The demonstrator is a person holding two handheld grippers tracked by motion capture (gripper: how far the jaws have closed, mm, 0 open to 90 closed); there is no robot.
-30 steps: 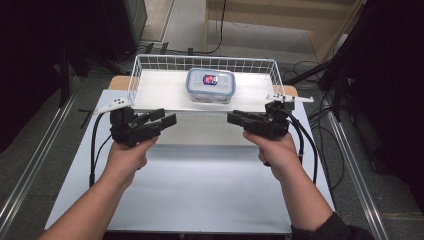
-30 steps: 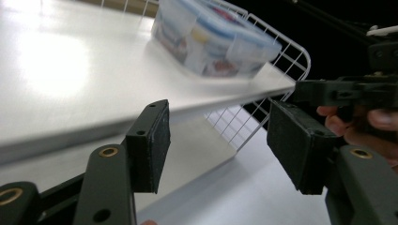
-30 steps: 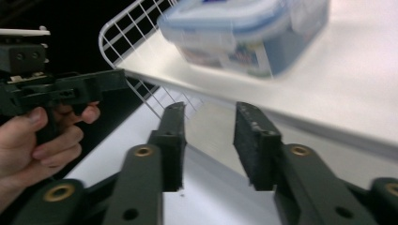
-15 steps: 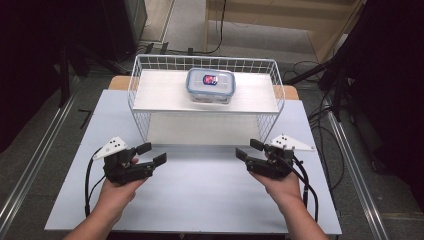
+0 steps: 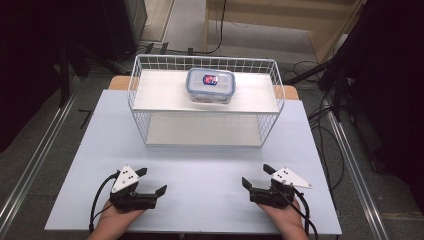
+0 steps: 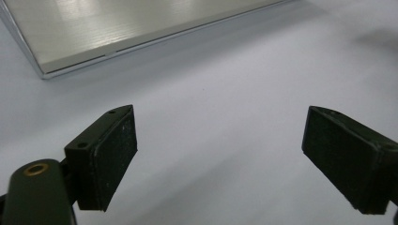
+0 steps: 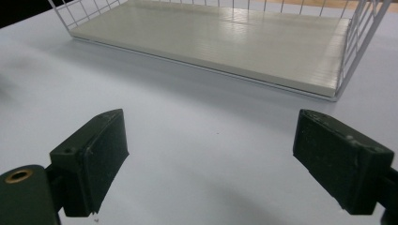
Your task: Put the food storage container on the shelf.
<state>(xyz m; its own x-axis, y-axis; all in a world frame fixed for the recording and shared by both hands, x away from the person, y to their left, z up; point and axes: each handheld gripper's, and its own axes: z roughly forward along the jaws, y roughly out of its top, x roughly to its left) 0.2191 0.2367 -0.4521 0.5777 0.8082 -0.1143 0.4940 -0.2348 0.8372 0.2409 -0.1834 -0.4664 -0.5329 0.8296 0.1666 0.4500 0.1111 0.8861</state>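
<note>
One box [image 5: 210,85] with a blue-rimmed lid sits on the top shelf of the wire rack [image 5: 141,85], at the far side of the bench [image 5: 200,170]. My left gripper [image 5: 150,182] and my right gripper [image 5: 254,176] rest low at the near edge, well apart from the box. Both sets of jaws are wide apart and hold nothing. I think the box is set in its place. Next, I would only need to rest.
</note>
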